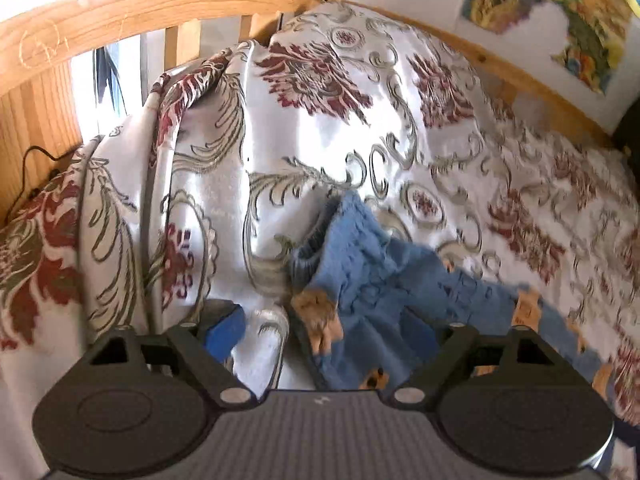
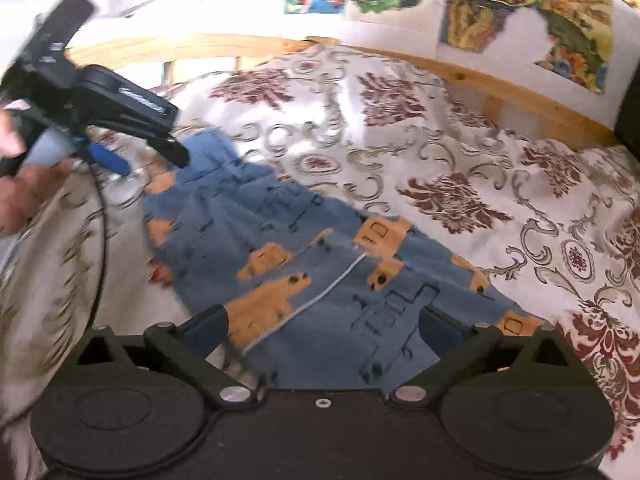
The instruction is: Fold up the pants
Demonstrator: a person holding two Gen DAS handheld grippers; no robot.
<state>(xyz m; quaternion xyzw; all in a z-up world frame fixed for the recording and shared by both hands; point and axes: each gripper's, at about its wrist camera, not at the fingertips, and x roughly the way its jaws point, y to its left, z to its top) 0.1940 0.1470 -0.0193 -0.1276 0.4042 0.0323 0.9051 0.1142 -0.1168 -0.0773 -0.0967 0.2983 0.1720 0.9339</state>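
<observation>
Small blue pants with orange bear patches and a white drawstring lie spread on the floral bedspread. Hovering low over their near end, my right gripper is open and the cloth shows between its fingers. My left gripper, held by a person's hand, is open at the far end of the pants. In the left wrist view the pants run from a ribbed edge toward the right. There the left gripper straddles the cloth, its blue pad over bare bedspread.
A wooden bed rail curves behind a covered pillow mound. A black cable hangs by the slatted side at left. Posters cover the wall. More bedspread stretches to the right.
</observation>
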